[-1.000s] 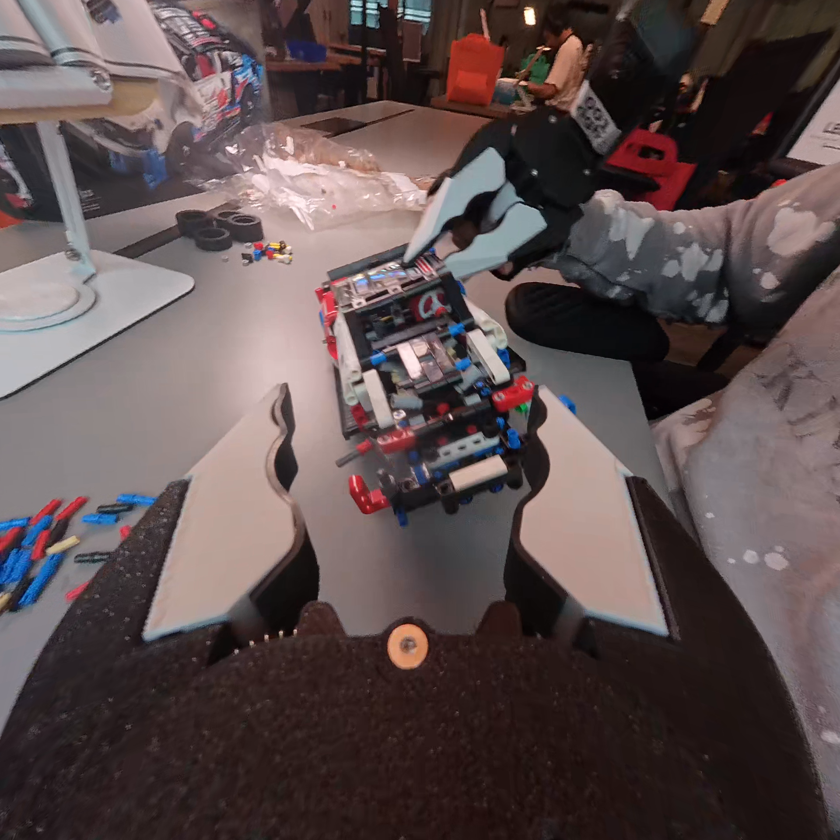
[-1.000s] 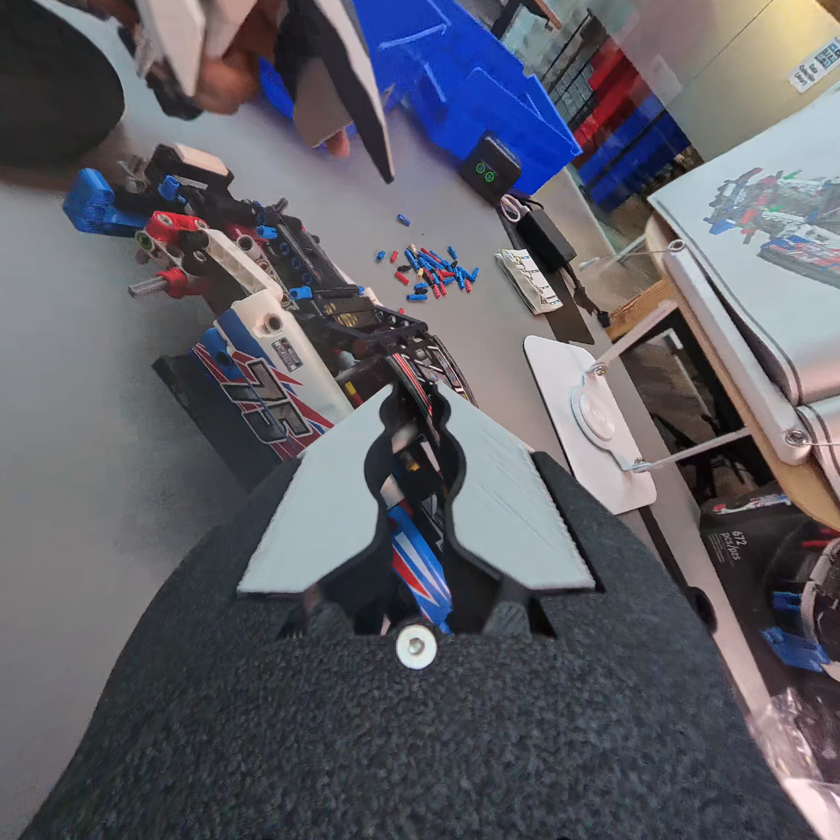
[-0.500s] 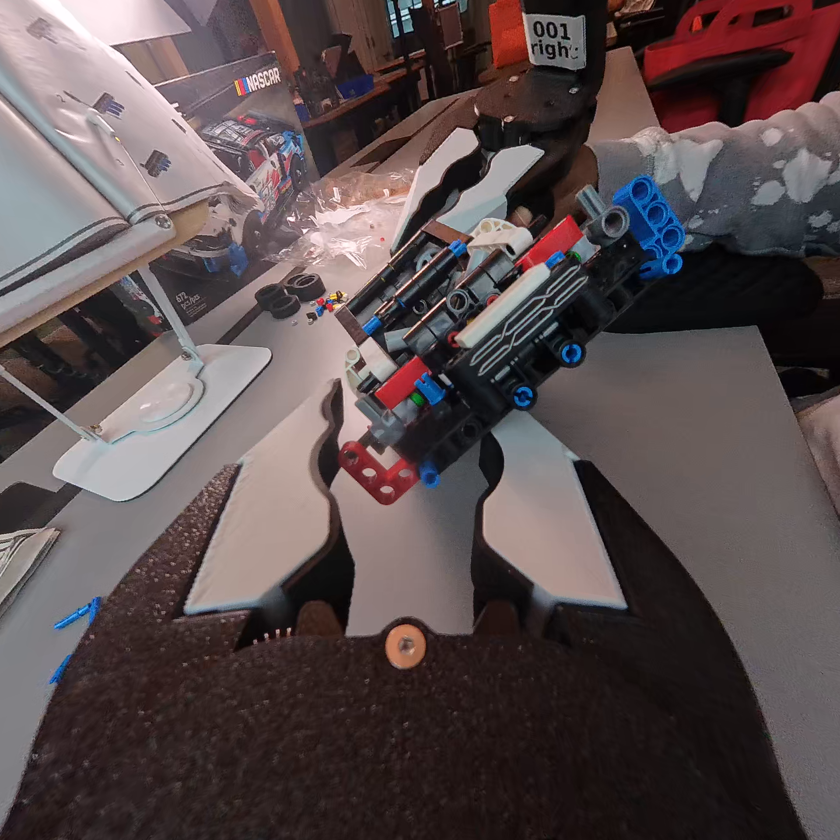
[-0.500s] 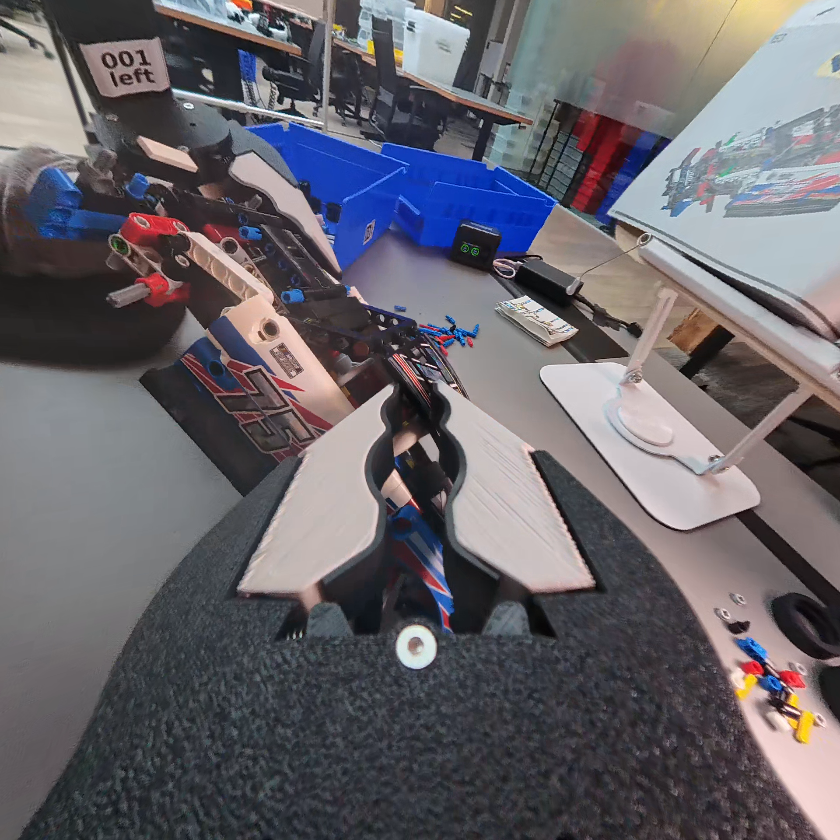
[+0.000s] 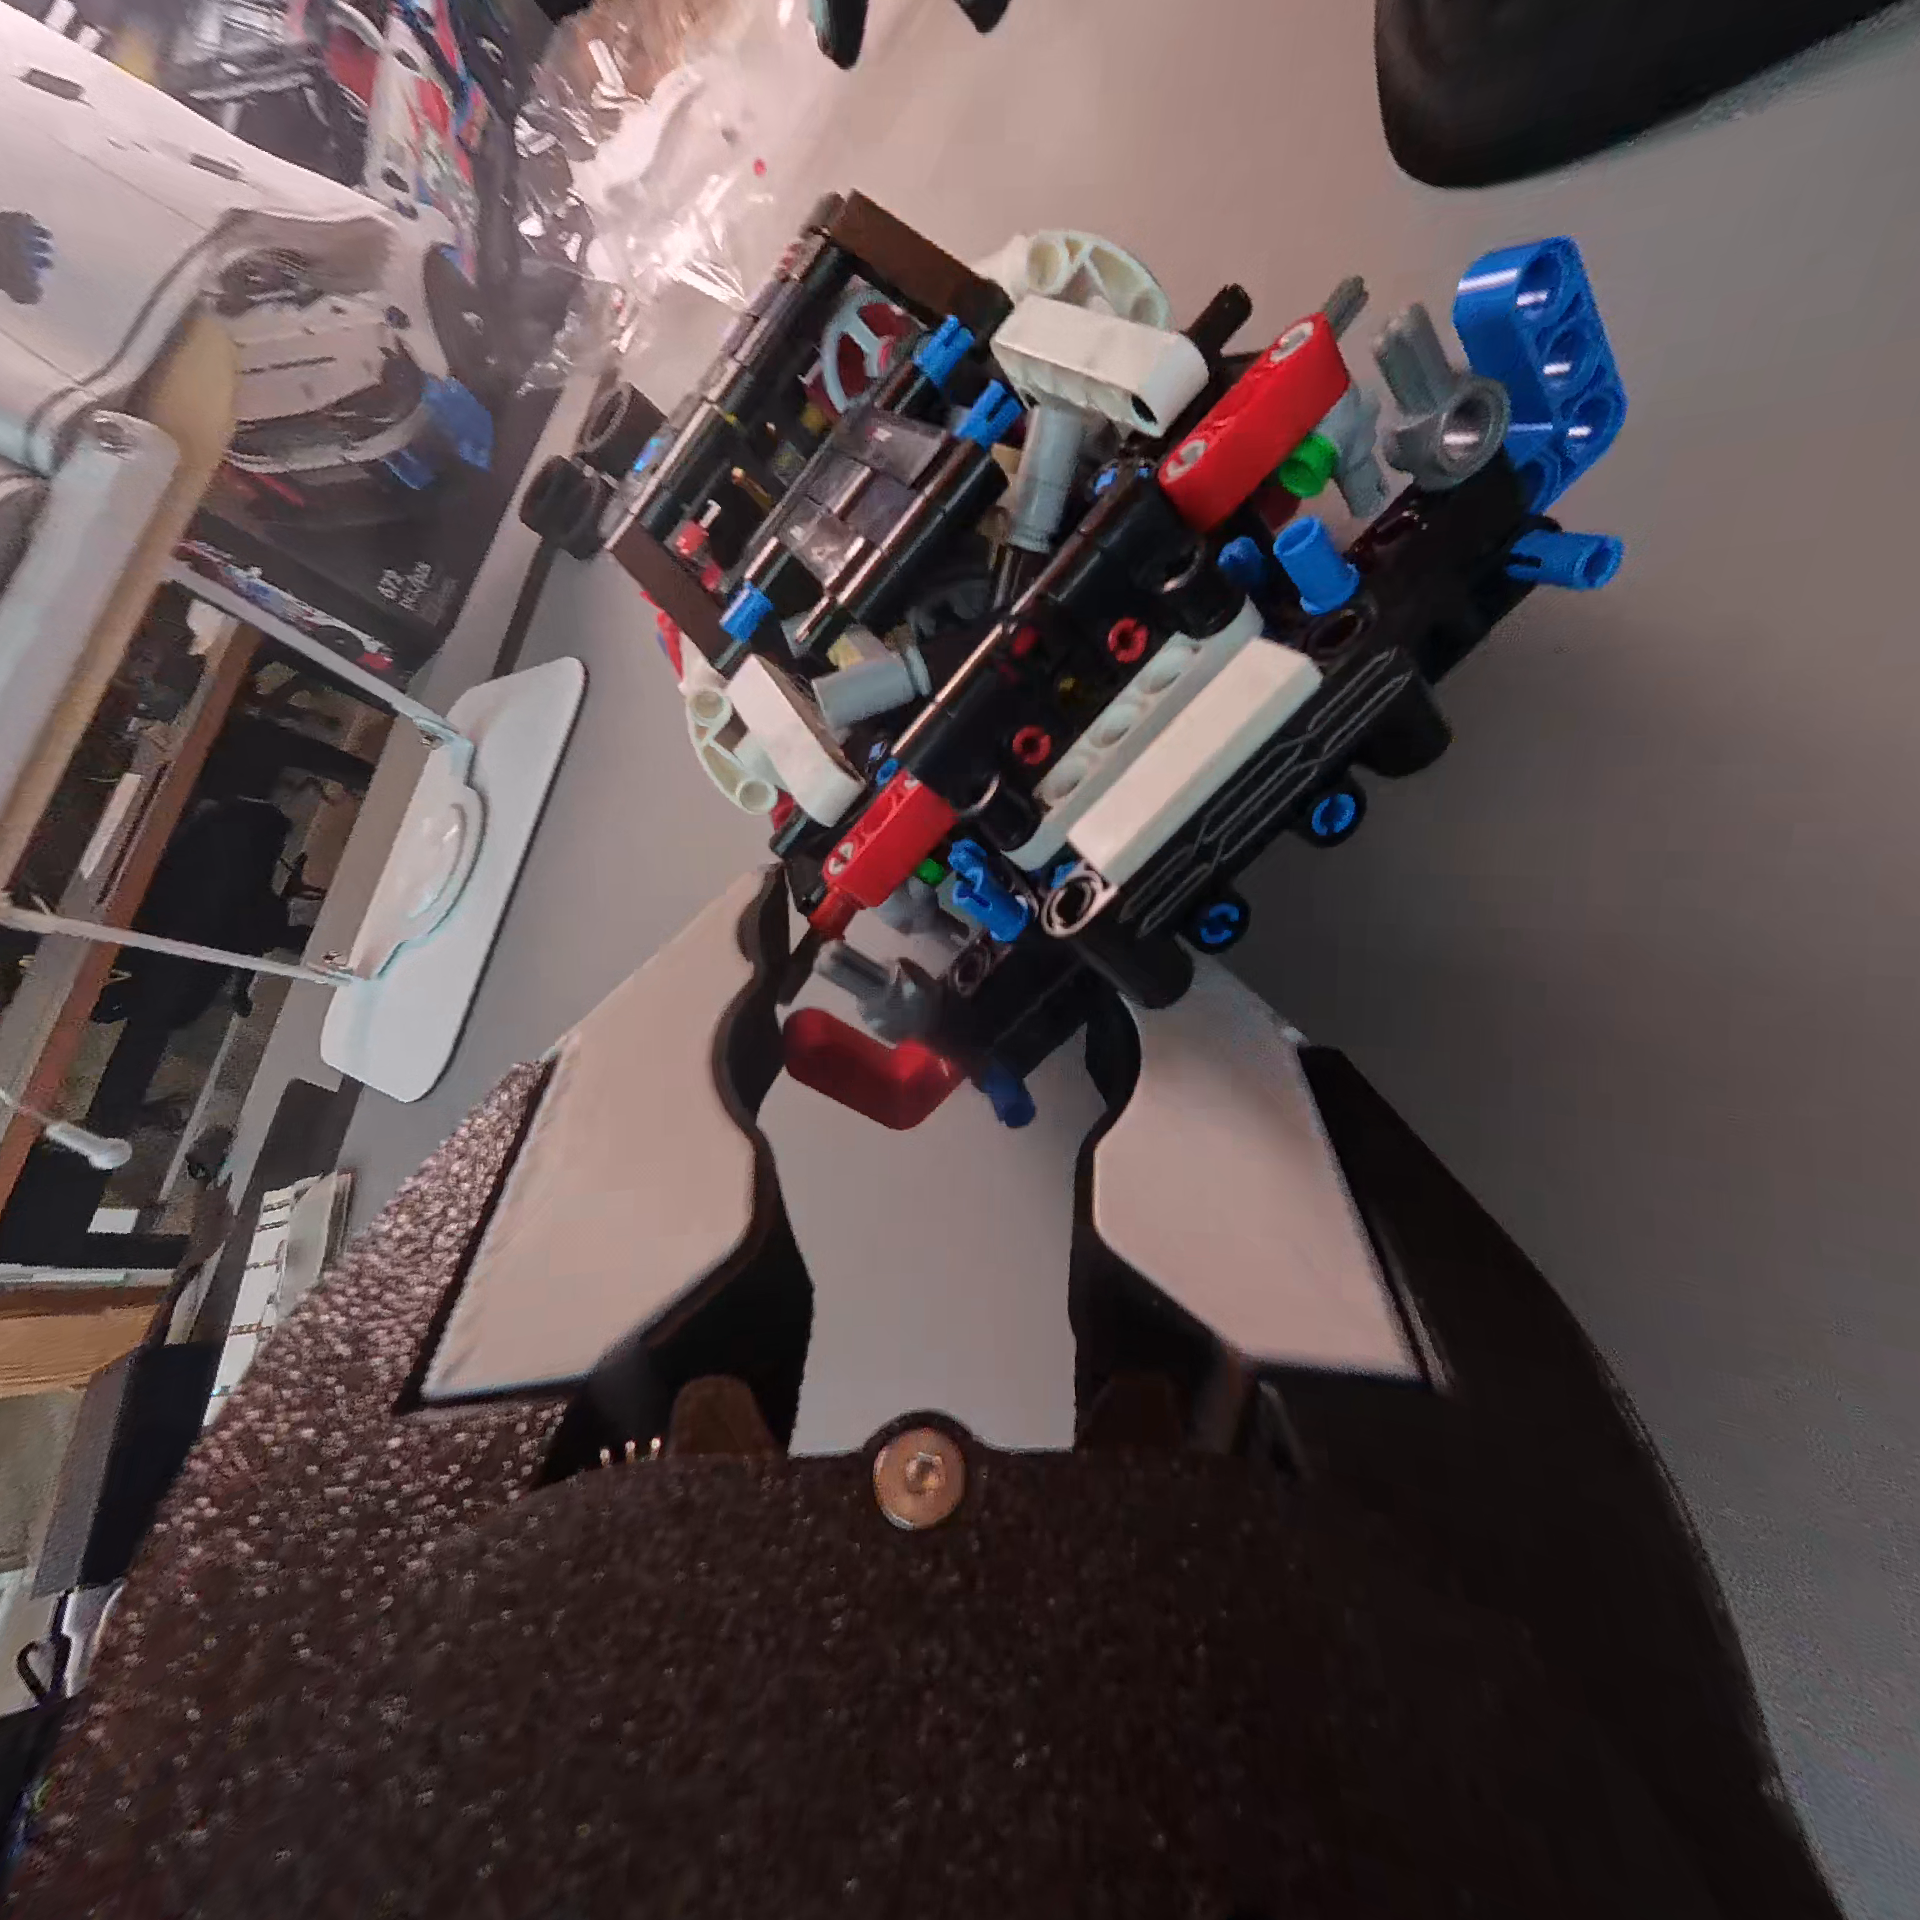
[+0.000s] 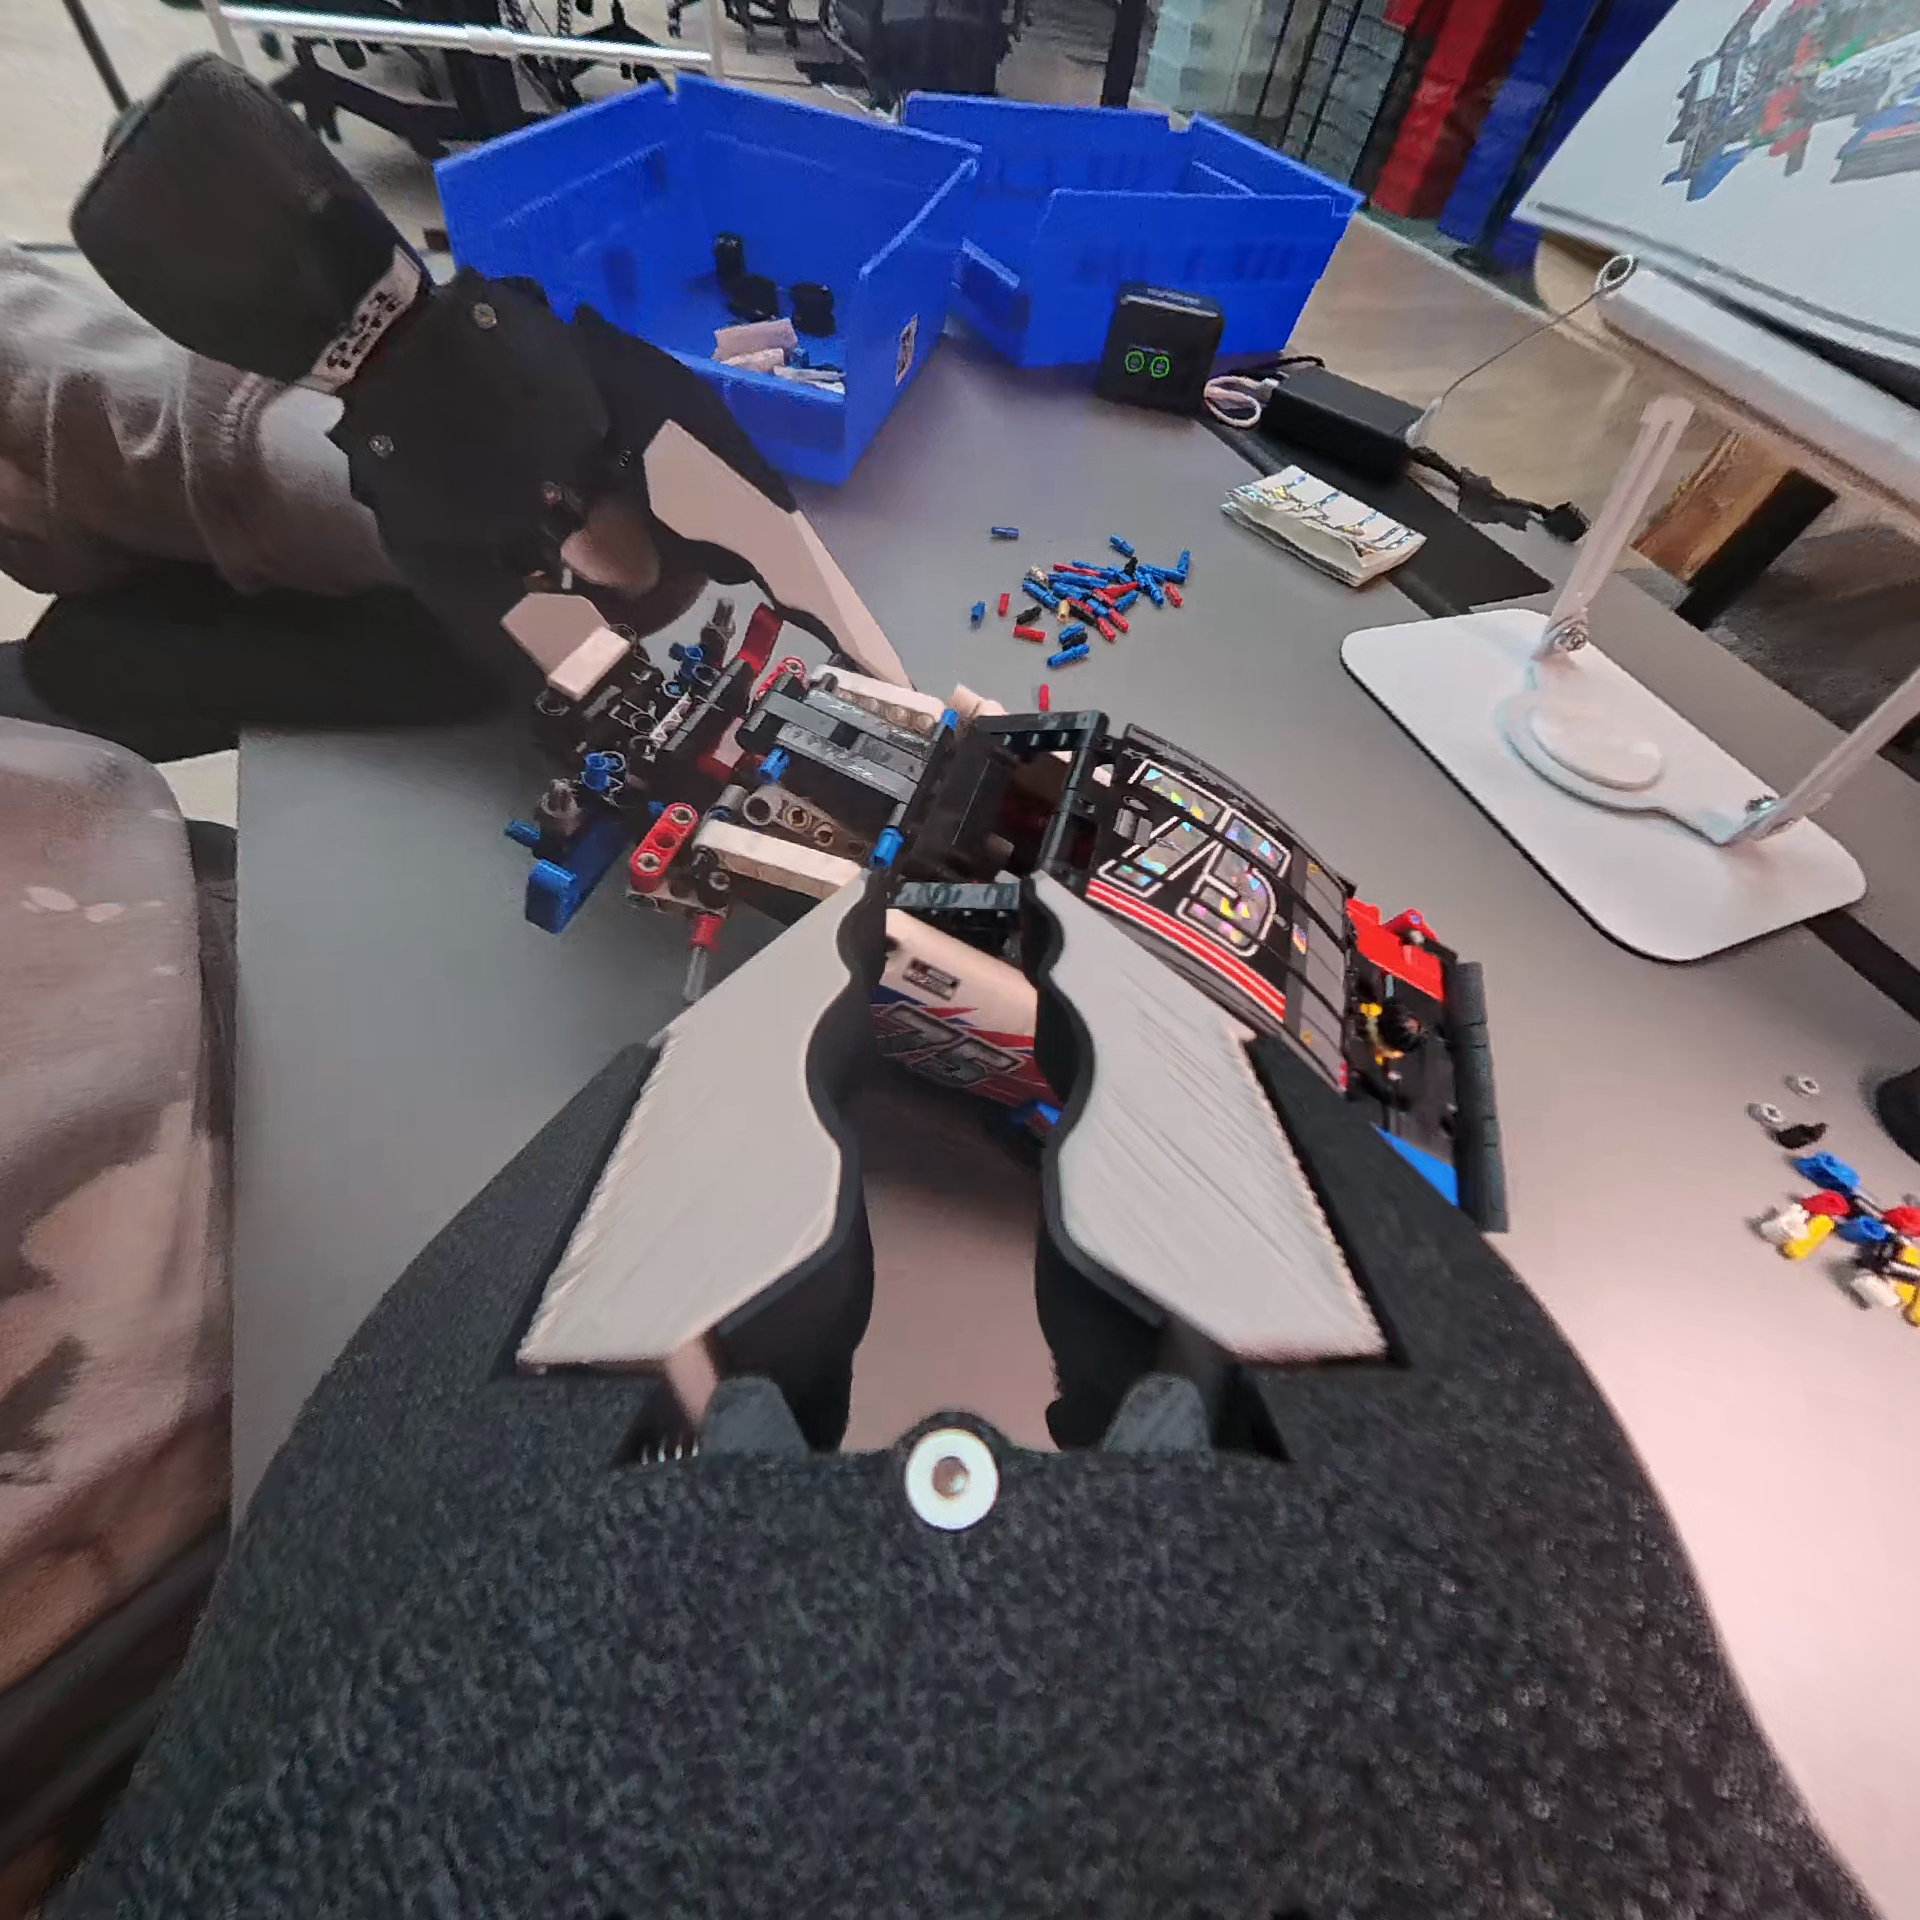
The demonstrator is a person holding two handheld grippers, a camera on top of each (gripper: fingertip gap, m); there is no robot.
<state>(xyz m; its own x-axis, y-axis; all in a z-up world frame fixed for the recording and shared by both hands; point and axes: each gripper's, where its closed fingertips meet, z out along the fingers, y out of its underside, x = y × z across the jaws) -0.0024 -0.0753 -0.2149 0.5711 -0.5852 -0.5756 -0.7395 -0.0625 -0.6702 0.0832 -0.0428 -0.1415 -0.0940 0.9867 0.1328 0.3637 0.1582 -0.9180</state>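
Left claw (image 5: 951, 956) is clamping the near end of the brick-built model car (image 5: 1049, 665). Its two fingers are sitting partway apart with a black beam and a red angle piece (image 5: 862, 1070) caught between the tips. In the right wrist view the car is lying on the grey counter (image 6: 416, 1091) with that claw at its 10 o'clock end. Right claw (image 6: 951, 894) is hovering at the car's 6 o'clock side by the numbered door panel (image 6: 956, 1049), fingers narrowly apart and gripping nothing, and the left wrist view is showing its tips clear of the roof. Judging from the build, a hold like the left one is likely working best with the fingers pressing on the solid black beams. The blue pins (image 5: 987, 894) and grey axles look ready to pop or twist under pressure. The squeeze is also best kept square, so the chassis is not levering off the counter. Two blue bins are standing at 12 o'clock. The left bin (image 6: 582, 218) is holding a few black round parts and some pale pieces near its front wall, while the right bin (image 6: 1143, 239) is hiding its inside. Loose red and blue pins (image 6: 1091, 587) are lying at 1 o'clock, outside any container. Clear plastic bags (image 5: 644, 156) are lying crumpled beyond the car.
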